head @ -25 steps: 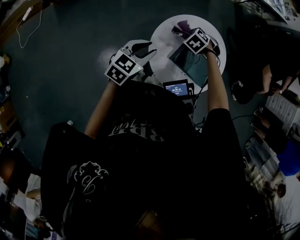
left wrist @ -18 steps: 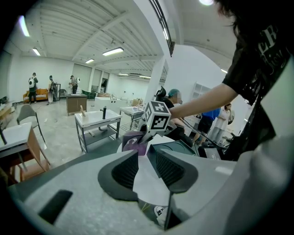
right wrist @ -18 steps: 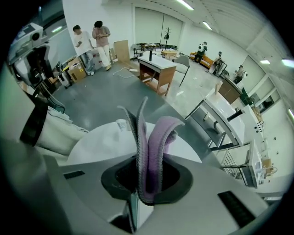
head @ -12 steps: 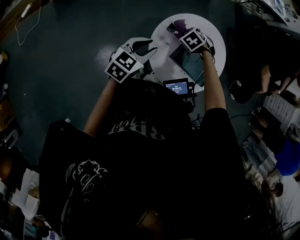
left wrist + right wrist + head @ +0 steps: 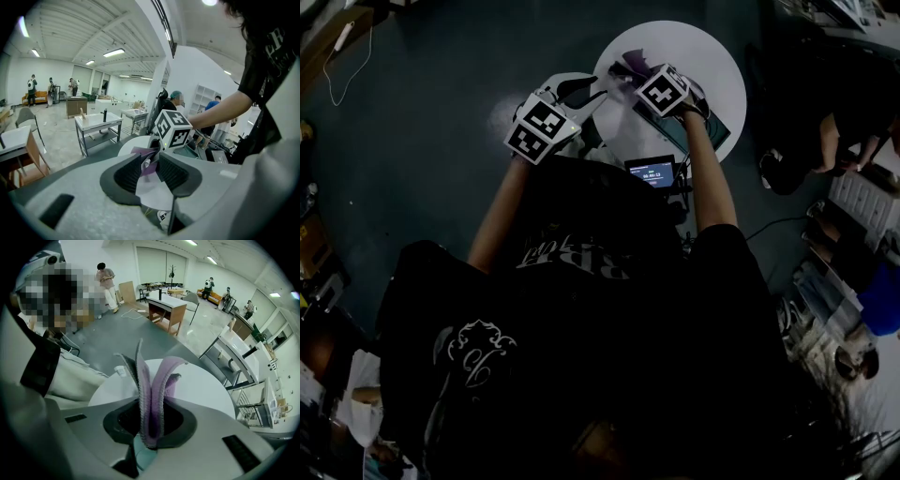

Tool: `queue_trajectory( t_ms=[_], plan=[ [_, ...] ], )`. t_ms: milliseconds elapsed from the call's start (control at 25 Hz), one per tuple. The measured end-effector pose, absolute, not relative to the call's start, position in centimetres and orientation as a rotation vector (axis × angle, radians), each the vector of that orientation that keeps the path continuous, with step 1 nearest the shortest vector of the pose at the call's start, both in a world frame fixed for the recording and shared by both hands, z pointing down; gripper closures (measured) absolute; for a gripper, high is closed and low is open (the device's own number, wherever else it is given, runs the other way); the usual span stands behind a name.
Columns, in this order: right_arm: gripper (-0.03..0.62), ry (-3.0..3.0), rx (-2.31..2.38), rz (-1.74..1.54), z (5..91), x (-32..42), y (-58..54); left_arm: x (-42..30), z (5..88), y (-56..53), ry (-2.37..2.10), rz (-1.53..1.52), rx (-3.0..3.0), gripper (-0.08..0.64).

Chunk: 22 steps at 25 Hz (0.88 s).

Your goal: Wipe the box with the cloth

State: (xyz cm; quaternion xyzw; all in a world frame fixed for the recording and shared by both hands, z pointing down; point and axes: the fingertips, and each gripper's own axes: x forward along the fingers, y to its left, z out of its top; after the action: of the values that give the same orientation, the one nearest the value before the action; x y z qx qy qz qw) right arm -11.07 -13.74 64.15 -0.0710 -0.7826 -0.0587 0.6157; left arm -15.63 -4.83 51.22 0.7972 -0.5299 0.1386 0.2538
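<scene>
The left tongs hang at the left edge of the round white surface. Their jaws stand a little apart with nothing gripped. The left gripper view looks through that gap at bare white surface, with a scrap of purple and the other gripper's marker cube beyond. Just to the right, the purple cloth sticks out over the surface, and the right tongs are clamped on it. In the right gripper view the folds are bunched between the closed jaws and the loose ends of the cloth fan out past them. Further right, beyond the person's forearm, only a teal sliver of the box shows on the surface. A teal patch under the right jaws is likely the same box, which would put the tongs at its left end. No view shows whether the cloth is touching the box. The work seems to be within the wiping step, with the cloth carried off the left side of the box rather than pressed on it. The next move calls for bringing the cloth back rightward onto the box and dragging it across, and the free left tongs could steady the box so it does not slide.
</scene>
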Motion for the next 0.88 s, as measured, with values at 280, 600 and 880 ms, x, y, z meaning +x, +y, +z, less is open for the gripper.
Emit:
queue_trajectory(
  t_ms=[280,600,880],
  plan=[
    [0.535,-1.809,-0.181,-0.131,63.8,-10.8,-10.8,-15.4,51.0,-4.2,-1.406,0.391,2.194,0.43],
    [0.535,-1.824,-0.162,-0.106,63.6,-10.2,-7.4,-15.6,50.9,-3.3,-1.374,0.404,2.235,0.43],
    [0.535,-1.849,-0.108,-0.046,63.3,-9.7,-5.0,-16.2,50.7,-2.2,-1.32,0.427,2.28,0.43]
  ],
)
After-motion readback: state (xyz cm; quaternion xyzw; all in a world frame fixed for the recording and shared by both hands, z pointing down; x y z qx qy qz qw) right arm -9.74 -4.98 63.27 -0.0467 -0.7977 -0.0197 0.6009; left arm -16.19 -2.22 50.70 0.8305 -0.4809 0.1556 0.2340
